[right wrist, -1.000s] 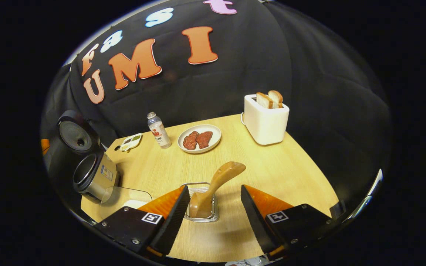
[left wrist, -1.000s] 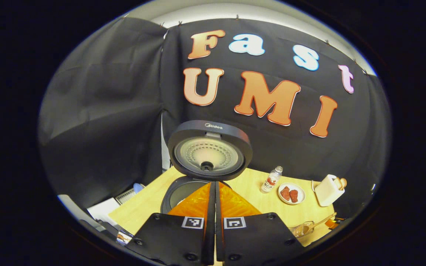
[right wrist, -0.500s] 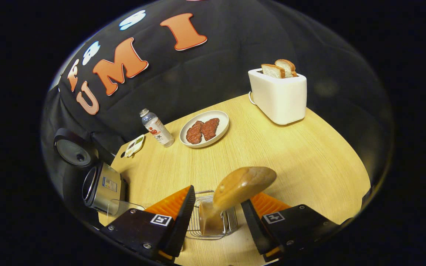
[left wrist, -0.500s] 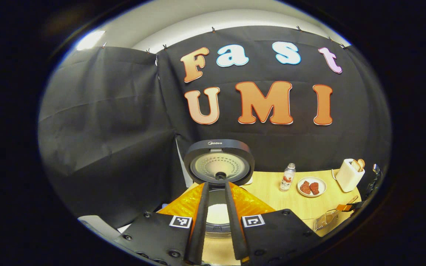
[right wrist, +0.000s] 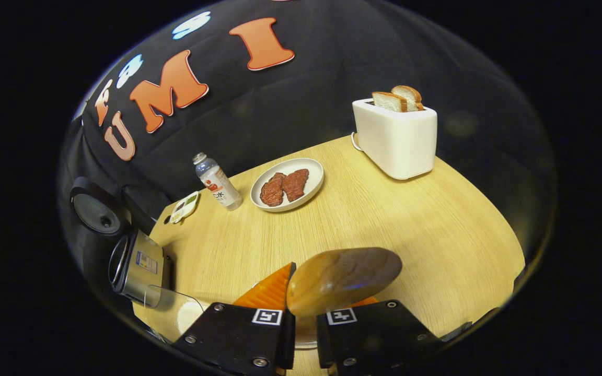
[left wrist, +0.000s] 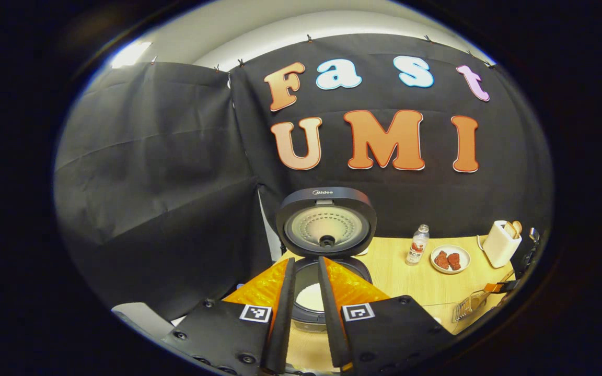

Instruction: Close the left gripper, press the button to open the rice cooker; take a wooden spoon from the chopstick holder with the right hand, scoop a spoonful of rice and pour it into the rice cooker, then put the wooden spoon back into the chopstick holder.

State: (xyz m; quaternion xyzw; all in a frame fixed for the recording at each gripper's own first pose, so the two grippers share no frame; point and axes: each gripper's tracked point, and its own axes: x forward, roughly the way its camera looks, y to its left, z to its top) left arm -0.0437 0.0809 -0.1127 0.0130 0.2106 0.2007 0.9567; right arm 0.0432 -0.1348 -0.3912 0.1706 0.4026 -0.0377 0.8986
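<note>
Left hand-held gripper (left wrist: 305, 308): I see its fingers set narrowly apart with nothing between them, held above the front of the dark round rice cooker (left wrist: 317, 297).
Rice cooker: its lid (left wrist: 326, 223) stands upright and open; something white lies in the inner pot. It sits at the left end of the pale wooden worktop (right wrist: 363, 209).
Right hand-held gripper (right wrist: 303, 313): I see its fingers drawn close around the brown wooden spoon (right wrist: 342, 279), whose rounded end rises up toward the camera.
Chopstick holder: a wire basket (left wrist: 468, 310) near the worktop's edge in the left gripper view.
Farther back: a clear bottle (right wrist: 216, 181), a white plate with red meat (right wrist: 286, 184), a white toaster with bread slices (right wrist: 395, 136).
</note>
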